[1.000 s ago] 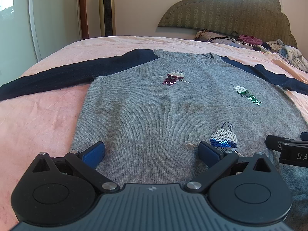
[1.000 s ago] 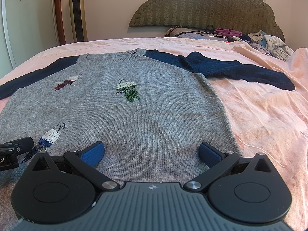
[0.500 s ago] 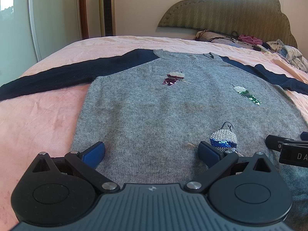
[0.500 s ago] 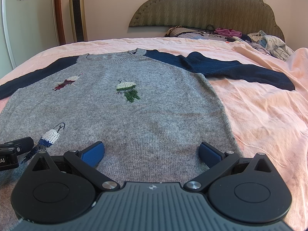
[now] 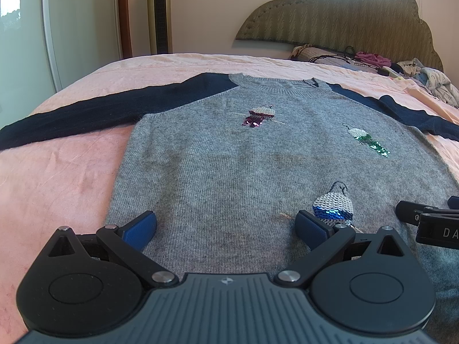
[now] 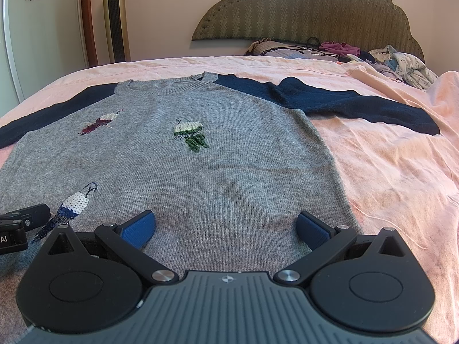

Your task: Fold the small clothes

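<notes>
Left hand-held gripper (image 5: 226,225) hangs released over the gray sweater's (image 5: 229,166) hem; the collar lies at 12 o'clock, the left navy sleeve (image 5: 86,114) toward 10, nearer this hand.

Right hand-held gripper (image 6: 226,225), also released, sees the sweater (image 6: 200,172) flat on the bed (image 6: 401,172), its other sleeve (image 6: 358,104) toward 1 o'clock.

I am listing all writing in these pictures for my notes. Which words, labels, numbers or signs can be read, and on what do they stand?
"DA": white letters on the right gripper, cut by the frame edge.
"AI": white letters on the left gripper, also cut by the edge.
Tower fan: its top panel is too blurred to read.
Sweater: sequin birds only, no text.
</notes>
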`<control>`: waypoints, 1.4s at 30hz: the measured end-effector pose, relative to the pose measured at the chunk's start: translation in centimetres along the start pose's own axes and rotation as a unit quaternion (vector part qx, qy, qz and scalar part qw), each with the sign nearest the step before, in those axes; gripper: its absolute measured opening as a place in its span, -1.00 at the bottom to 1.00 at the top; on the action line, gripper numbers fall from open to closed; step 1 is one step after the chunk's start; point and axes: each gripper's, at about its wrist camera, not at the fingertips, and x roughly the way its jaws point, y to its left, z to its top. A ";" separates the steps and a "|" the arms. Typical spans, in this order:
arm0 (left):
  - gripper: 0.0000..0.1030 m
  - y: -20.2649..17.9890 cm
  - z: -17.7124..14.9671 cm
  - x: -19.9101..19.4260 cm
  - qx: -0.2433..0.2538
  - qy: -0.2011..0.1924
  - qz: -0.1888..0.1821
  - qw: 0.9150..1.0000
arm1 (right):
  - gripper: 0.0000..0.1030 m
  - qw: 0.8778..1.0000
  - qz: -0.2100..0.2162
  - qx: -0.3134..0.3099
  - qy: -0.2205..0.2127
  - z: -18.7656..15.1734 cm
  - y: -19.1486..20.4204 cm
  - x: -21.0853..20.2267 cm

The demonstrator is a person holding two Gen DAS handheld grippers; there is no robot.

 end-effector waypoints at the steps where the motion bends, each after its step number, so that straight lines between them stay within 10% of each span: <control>1: 1.00 0.0 0.0 0.0 0.000 0.000 0.000 1.000 | 1.00 1.000 0.000 0.000 0.000 0.0 0.0 0.0; 42: 1.00 -0.2 -0.1 0.3 0.008 0.001 0.010 1.000 | 1.00 1.000 0.000 -0.002 0.001 0.0 -0.1 0.0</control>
